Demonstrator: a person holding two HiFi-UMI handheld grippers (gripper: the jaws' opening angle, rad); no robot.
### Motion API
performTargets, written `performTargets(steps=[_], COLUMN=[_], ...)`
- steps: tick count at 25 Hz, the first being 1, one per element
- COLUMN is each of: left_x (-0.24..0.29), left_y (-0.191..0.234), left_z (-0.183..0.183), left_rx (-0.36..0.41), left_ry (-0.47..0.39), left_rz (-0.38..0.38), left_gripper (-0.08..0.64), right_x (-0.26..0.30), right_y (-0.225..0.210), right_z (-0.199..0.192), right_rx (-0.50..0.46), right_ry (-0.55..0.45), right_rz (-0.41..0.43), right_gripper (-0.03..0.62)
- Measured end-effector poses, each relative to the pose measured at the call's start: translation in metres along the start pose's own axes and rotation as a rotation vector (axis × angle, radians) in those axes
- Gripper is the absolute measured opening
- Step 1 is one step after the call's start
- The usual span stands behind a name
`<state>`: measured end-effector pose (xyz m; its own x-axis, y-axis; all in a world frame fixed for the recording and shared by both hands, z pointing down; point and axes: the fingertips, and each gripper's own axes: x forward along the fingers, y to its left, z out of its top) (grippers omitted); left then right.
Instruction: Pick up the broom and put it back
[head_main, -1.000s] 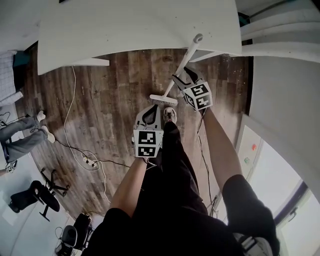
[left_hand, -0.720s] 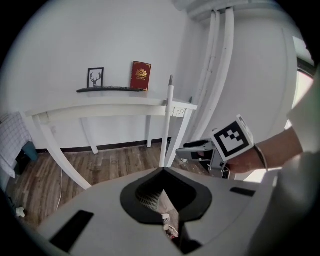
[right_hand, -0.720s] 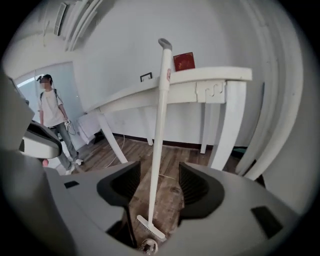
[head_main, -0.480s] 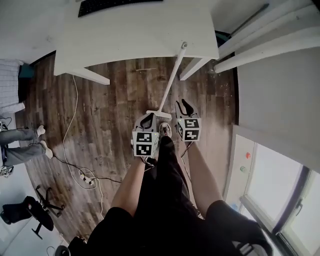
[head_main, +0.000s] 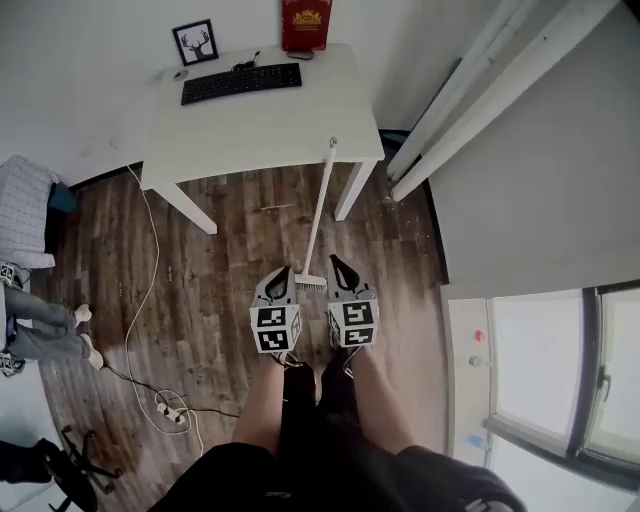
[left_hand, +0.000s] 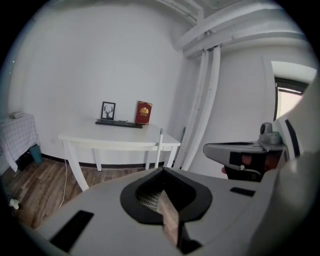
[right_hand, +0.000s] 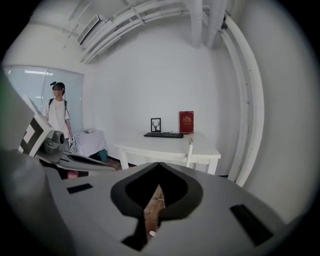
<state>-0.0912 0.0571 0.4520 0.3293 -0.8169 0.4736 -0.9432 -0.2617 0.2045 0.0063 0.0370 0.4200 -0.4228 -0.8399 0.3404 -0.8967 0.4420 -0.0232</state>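
Nearby, the white long-handled broom (head_main: 318, 210) leans against the white rectangular tabletop (head_main: 260, 130); left tongs (head_main: 277, 273) and right tongs (head_main: 341, 263) are pressed together, empty.

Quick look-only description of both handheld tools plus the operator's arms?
Left tool and right tool match: pale grey bodies with black pads forming a pointed loop. Each carries a white cube with black square markers. The forearms are unsleeved, and the clothing is black.
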Motion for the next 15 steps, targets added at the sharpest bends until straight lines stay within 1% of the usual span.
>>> performTargets(steps=[4, 8, 11, 15], left_x=[-0.023, -0.047, -0.057, -0.065], left_y=[-0.044, -0.080, -0.111, -0.167], left_z=[0.022, 0.034, 0.037, 0.029], left_rx=[0.050, 0.079, 0.083, 0.094], left_ry=[-0.049, -0.109, -0.148, -0.179], left_rz=[-0.022, 0.017, 0.047, 0.051], left_gripper=[0.001, 0.001, 0.000, 0.000], right_x=[-0.039, -0.081, -0.115, -0.160], right_y=[-0.010, -0.024, -0.042, -0.070], right_z=[0.018, 0.036, 0.040, 0.034], right_rx=[-0.033, -0.075, -0.103, -0.115], right_ry=[-0.032, -0.082, -0.111, -0.144], right_rz=[0.012, 0.046, 0.066, 0.070], right_gripper=[0.021, 0.021, 0.021, 0.021])
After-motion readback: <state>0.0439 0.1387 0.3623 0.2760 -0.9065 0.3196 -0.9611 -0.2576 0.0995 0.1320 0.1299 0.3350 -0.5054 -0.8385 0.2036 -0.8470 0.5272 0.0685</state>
